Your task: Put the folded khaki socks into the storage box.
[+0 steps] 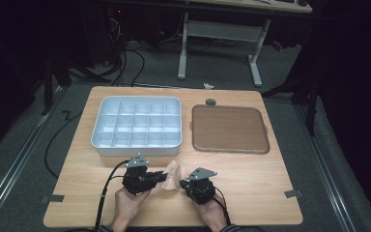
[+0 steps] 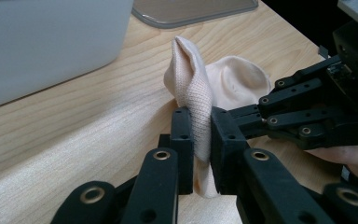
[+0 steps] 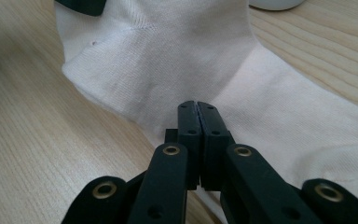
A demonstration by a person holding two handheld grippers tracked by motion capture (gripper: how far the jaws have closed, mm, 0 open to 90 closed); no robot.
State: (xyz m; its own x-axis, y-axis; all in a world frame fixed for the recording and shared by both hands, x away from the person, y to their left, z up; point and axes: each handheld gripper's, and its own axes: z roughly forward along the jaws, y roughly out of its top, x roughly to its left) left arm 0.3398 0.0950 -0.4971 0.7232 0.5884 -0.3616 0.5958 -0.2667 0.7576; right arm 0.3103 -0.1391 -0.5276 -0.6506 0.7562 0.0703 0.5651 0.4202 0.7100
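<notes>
While both grippers pinch it, the sock (image 1: 173,175) lies crosswise between them

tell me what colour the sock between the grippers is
Pale peach-cream, plain, no pattern. The sock shows best in the left gripper view.

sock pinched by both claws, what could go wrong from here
The left claw clamps just a thin fold of the sock, so a pull might slip it free. The right claw is shut at the fabric's edge and may hold very little. The sock lies close to the white compartment box; lifting or swinging it could snag that rim.
</notes>
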